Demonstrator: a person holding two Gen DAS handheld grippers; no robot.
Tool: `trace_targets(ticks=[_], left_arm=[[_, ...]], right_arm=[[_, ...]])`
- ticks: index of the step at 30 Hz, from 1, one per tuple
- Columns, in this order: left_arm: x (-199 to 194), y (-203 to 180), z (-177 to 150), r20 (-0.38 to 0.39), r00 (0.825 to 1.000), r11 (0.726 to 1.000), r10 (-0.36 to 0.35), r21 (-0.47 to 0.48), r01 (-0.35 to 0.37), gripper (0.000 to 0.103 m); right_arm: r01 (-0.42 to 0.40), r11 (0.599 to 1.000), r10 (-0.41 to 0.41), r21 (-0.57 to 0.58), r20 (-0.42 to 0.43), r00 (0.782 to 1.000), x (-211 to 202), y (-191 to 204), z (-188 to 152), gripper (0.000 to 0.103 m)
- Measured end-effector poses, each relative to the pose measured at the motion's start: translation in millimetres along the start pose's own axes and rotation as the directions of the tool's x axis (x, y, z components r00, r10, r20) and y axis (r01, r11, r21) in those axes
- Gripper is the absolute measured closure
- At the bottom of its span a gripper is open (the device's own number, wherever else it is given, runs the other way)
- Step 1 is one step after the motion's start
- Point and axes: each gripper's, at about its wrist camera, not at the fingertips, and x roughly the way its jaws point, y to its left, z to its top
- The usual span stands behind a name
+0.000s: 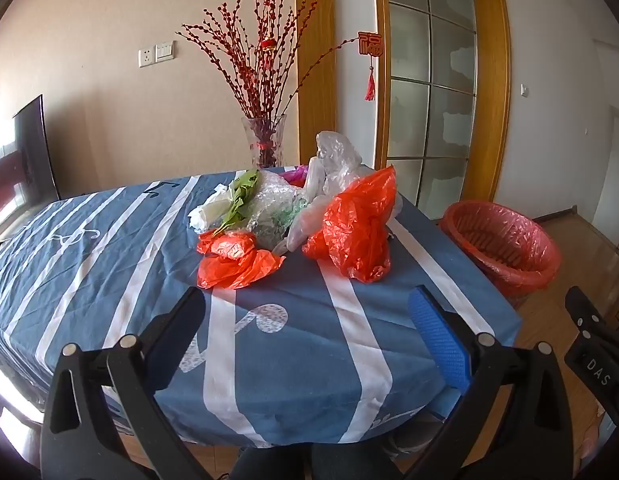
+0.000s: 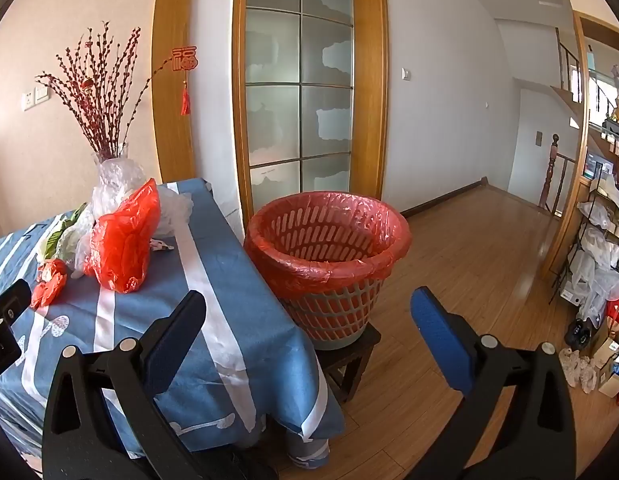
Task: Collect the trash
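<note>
A heap of trash lies on the table: a large red plastic bag (image 1: 355,226) (image 2: 123,236), a smaller crumpled red bag (image 1: 233,260) (image 2: 49,278), clear plastic wrap (image 1: 335,156), green leaves (image 1: 239,200) and white paper (image 1: 209,210). A trash basket lined with a red bag (image 1: 505,246) (image 2: 327,252) stands on a dark stool to the right of the table. My left gripper (image 1: 309,306) is open and empty, over the table's near edge short of the heap. My right gripper (image 2: 309,308) is open and empty, in front of the basket.
The table wears a blue cloth with white stripes (image 1: 109,248) (image 2: 213,264). A glass vase of red twigs (image 1: 265,140) stands at the table's far edge behind the heap. A wooden floor (image 2: 469,260) stretches right, with a cluttered shelf (image 2: 601,240) at far right.
</note>
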Motion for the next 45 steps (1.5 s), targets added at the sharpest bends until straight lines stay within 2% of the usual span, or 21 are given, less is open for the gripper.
trace_targets(ticks=[45], left_arm=[[1.2,0.3,0.2,-0.006,1.0,1.0,0.0,-0.002,0.0,0.004]], right_arm=[[0.0,1.0,0.0,-0.005,-0.001,1.0,1.0,0.9,1.8,0.002]])
